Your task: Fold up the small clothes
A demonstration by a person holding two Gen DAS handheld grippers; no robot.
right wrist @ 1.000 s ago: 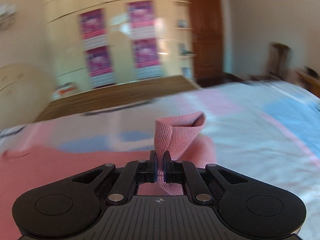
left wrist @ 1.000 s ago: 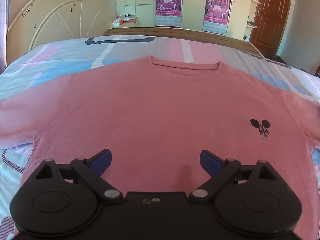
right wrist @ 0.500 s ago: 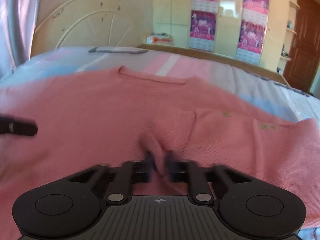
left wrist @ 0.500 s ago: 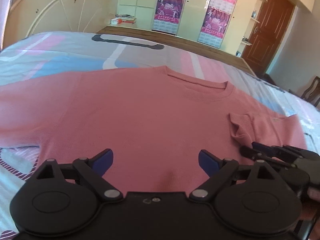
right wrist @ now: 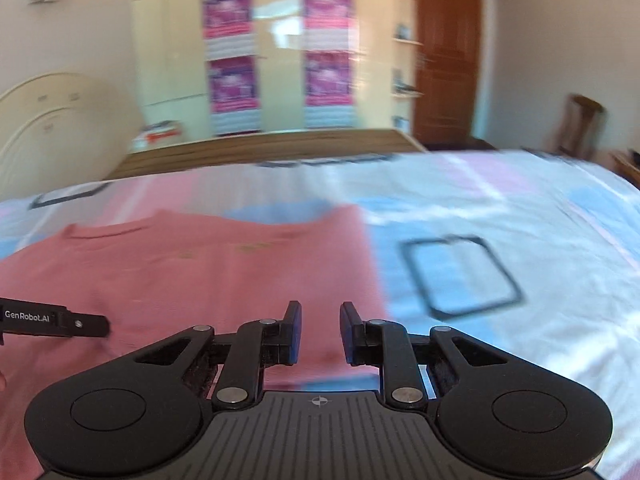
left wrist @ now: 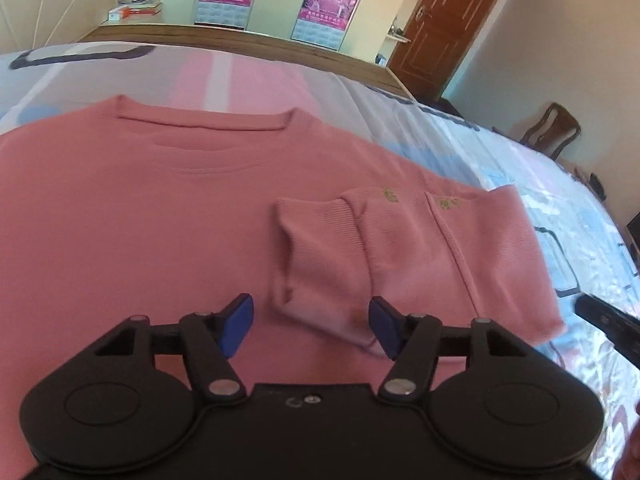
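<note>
A pink sweater lies flat on the bed, collar away from me. Its right sleeve is folded across the chest, the cuff lying just ahead of my left gripper, which is open and empty low over the sweater. My right gripper is partly open and empty, above the sweater's right edge. Part of the right gripper shows at the right edge of the left wrist view. A finger of the left gripper shows in the right wrist view.
The bed has a pastel patterned sheet. A wooden bed frame edge runs behind it, with wardrobes and posters beyond. A brown door and a chair stand at the right. A headboard is at the left.
My right gripper carried the sleeve across onto the sweater's chest, let it go, opened and drew back to the right. The left gripper stayed open and turned right.
</note>
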